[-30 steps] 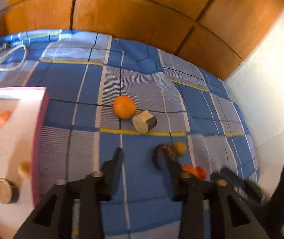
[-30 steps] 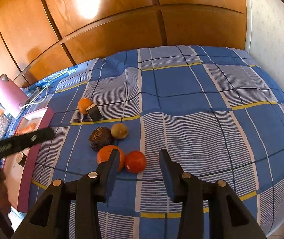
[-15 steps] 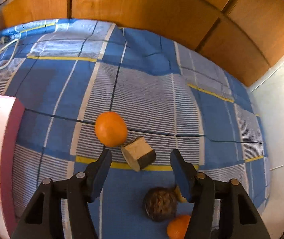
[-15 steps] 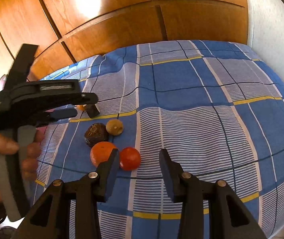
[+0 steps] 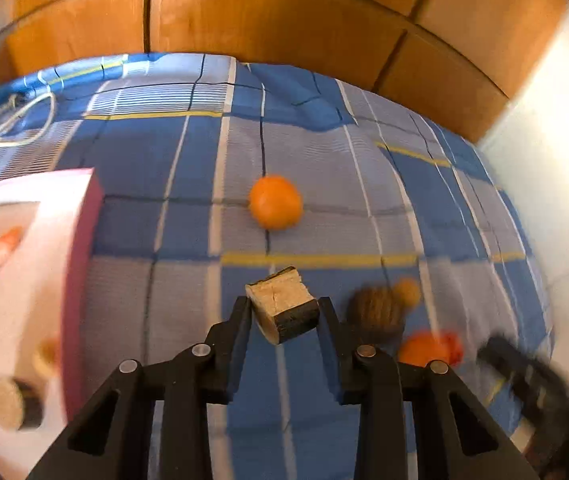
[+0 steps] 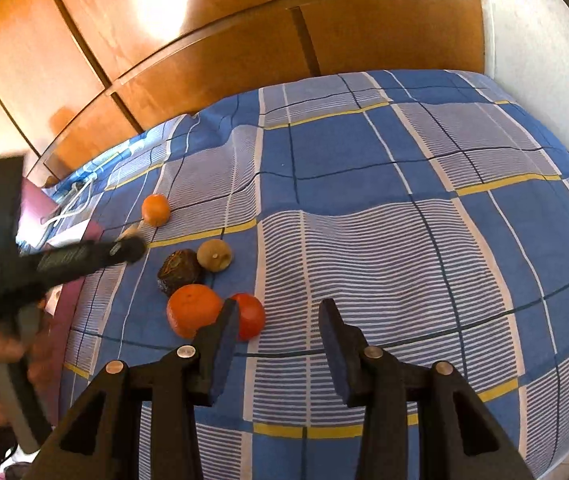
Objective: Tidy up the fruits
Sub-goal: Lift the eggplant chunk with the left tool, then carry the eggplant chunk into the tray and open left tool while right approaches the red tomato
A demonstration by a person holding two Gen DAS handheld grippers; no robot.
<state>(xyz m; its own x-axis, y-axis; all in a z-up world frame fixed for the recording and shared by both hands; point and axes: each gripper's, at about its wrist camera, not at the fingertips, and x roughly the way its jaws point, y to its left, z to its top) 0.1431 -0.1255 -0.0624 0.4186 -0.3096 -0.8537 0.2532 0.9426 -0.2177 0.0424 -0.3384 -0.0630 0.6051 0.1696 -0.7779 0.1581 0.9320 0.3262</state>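
Left gripper (image 5: 284, 312) clamps the wood chunk (image 5: 283, 309) — right gripper (image 6: 278, 318) gapes empty.
Carry level toward the left tray (image 5: 84, 216); avoid squeezing harder.

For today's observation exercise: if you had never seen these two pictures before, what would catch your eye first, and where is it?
First, the cut wooden block clamped between the fingers of the left gripper, low in the left wrist view, above the blue checked bedspread. Next, the bright loose orange lying alone beyond it. In the right wrist view, the open right gripper points at a cluster of fruit led by a large orange and a red tomato.
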